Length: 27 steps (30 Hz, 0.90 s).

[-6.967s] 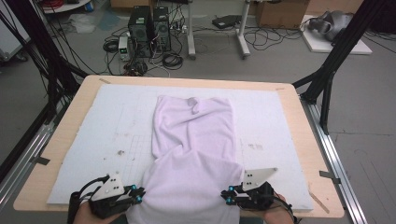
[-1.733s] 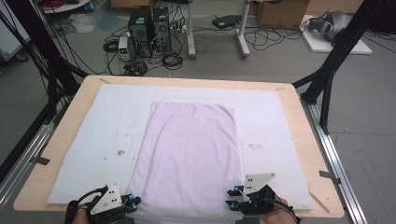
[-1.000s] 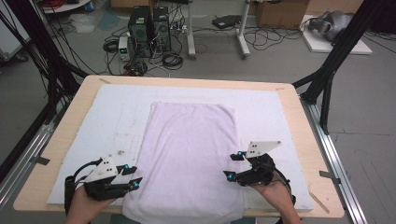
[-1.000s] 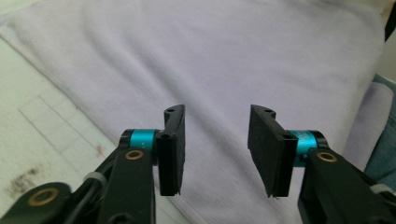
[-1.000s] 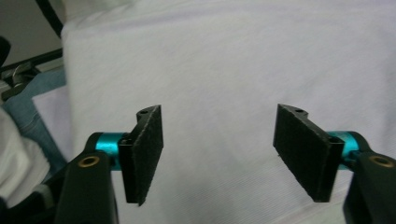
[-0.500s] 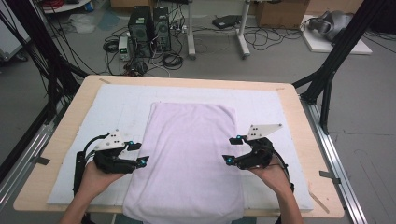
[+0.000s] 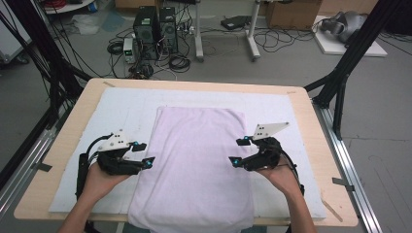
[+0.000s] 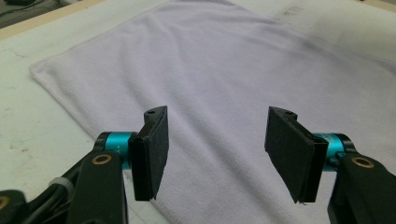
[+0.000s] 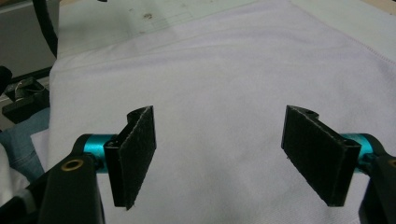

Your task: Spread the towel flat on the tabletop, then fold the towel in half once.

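A lilac towel lies flat on the white mat, its near end hanging over the table's front edge. My left gripper hovers at the towel's left edge, jaws pointing right. Its jaws have just been opening and hold nothing. My right gripper hovers over the towel's right edge, pointing left, and its jaws have also just been opening with nothing between them. In the left gripper view the left gripper stands open above the towel. The right gripper is open above the towel too.
The mat covers a wooden table with metal rails along both sides. Black frame posts rise at the far corners. Computer towers and cables sit on the floor beyond.
Both grippers have left the towel's near corners and moved forward along its sides to about mid-length, jaws wider. The towel, bunched several seconds ago, now lies flat.
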Tool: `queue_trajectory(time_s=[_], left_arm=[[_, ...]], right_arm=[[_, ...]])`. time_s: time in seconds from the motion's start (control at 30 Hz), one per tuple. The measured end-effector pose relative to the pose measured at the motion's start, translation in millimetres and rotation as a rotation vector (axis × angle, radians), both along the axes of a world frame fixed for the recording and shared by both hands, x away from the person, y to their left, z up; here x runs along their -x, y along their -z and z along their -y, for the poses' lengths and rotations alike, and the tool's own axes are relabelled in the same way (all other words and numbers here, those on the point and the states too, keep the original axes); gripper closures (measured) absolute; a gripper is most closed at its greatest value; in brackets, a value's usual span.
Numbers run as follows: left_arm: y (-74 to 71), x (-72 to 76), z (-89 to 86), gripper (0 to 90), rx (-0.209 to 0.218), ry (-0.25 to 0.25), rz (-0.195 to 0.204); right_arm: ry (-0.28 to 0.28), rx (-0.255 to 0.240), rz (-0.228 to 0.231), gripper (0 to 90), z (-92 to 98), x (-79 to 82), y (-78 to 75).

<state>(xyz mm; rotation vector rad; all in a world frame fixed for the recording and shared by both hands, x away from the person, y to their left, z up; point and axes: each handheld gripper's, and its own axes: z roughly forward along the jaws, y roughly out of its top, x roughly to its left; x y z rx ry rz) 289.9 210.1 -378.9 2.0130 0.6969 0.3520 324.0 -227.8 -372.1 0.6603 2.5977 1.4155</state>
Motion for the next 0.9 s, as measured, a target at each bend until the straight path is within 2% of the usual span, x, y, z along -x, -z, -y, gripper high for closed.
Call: queue_trajectory(time_s=[0.37, 0.53, 0.7, 0.77, 0.83, 0.9], left_arm=[[-9.6, -20.0, 7.3, 40.2, -0.026, -0.016, 0.027], [-16.6, -34.9, 6.6, 41.0, -0.030, -0.025, 0.027], [-18.9, -61.4, 1.2, 42.2, -0.007, -0.058, -0.001], [-18.0, -68.2, -0.5, 43.8, 0.017, -0.087, 0.012], [-14.7, -76.3, -0.4, 45.1, 0.017, -0.117, 0.046], [-10.0, -84.0, -1.2, 46.7, 0.008, -0.142, 0.053]], right_arm=[[0.011, 0.002, 0.000, 25.4, 0.6, -10.7, -2.4], [0.029, 0.007, 0.008, 26.0, 5.7, -19.4, -6.0], [0.066, 0.037, 0.021, 28.2, 13.0, -35.3, -14.9], [0.078, 0.026, 0.030, 29.5, 14.8, -44.1, -17.8], [0.095, 0.033, 0.047, 33.4, 14.5, -51.5, -18.5], [0.111, 0.051, 0.051, 35.0, 13.8, -60.7, -13.6]])
